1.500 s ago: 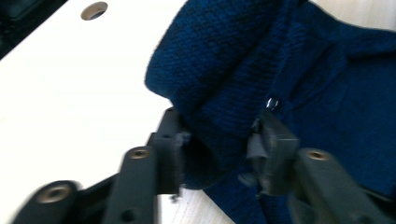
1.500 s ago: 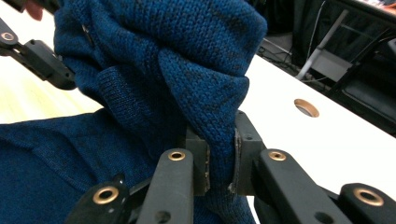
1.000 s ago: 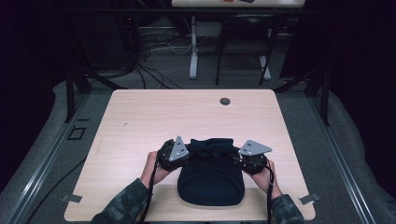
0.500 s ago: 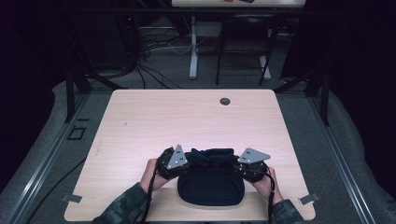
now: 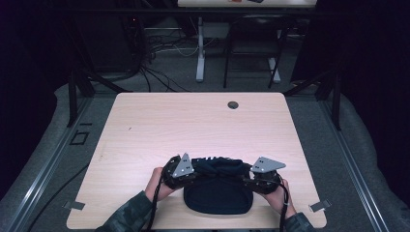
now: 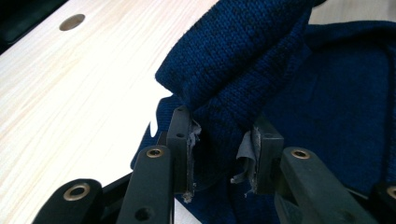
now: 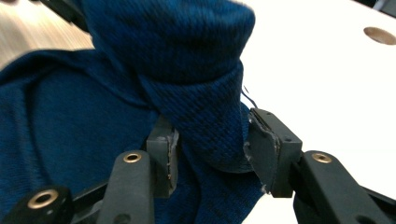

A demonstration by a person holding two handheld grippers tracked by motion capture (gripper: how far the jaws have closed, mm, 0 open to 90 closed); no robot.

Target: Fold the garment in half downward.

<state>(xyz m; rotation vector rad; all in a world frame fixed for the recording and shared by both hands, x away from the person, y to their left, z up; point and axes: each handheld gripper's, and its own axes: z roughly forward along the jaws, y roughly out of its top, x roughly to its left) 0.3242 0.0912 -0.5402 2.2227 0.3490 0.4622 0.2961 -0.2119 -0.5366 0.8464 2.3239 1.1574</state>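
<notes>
A dark blue knit garment (image 5: 217, 193) lies bunched near the front edge of the light wooden table (image 5: 193, 125). Its far edge is lifted and rolled back over the rest. My left gripper (image 5: 192, 174) is shut on the left end of that rolled edge; in the left gripper view the knit fold (image 6: 243, 60) is pinched between the pads (image 6: 189, 140). My right gripper (image 5: 247, 178) is shut on the right end, with a thick fold (image 7: 187, 60) between its jaws (image 7: 210, 140). A hand holds each gripper from below.
A round cable hole (image 5: 233, 104) sits near the table's far edge, also seen in the left gripper view as the hole (image 6: 72, 22). Beyond the table stand another desk's legs (image 5: 200, 53) and loose cables (image 5: 159, 63) on the grey floor.
Both grippers have drawn back toward the person, carrying the garment's far edge with them. The garment now looks shorter and more rolled over itself.
</notes>
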